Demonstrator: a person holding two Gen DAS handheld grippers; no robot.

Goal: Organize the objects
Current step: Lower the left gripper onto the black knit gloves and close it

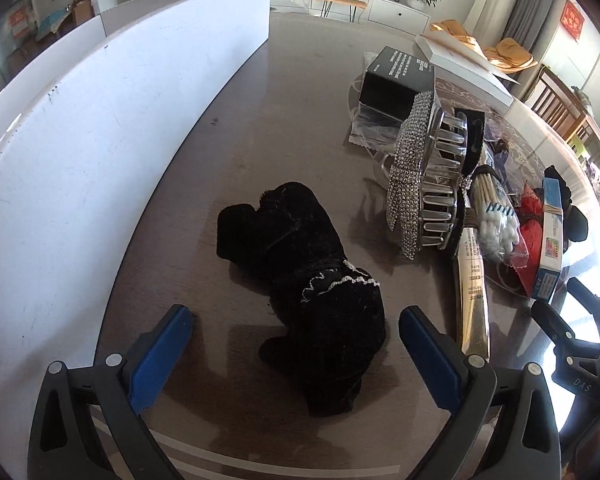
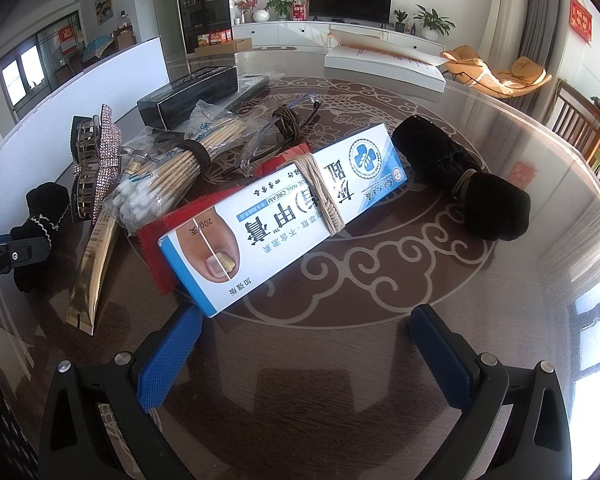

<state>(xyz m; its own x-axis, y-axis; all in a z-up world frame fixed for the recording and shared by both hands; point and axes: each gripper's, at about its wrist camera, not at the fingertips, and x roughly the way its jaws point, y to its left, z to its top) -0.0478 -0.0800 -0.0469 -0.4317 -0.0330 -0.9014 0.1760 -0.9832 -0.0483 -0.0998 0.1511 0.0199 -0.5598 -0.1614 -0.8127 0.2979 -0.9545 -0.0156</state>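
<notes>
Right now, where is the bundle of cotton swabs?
In the right wrist view the cotton swabs lie left of centre, between the rhinestone hair clip and the nail cream box.

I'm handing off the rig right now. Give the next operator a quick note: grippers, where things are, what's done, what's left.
Left gripper: open, empty, fingers either side of the black lace-trimmed cloth bundle by the white board.
Right gripper: open, empty, just short of the nail cream box.
Rhinestone hair clip, cotton swabs, gold tube, black box and black roll lie loosely clustered on the table.
Nothing looks sorted; all remains.
</notes>
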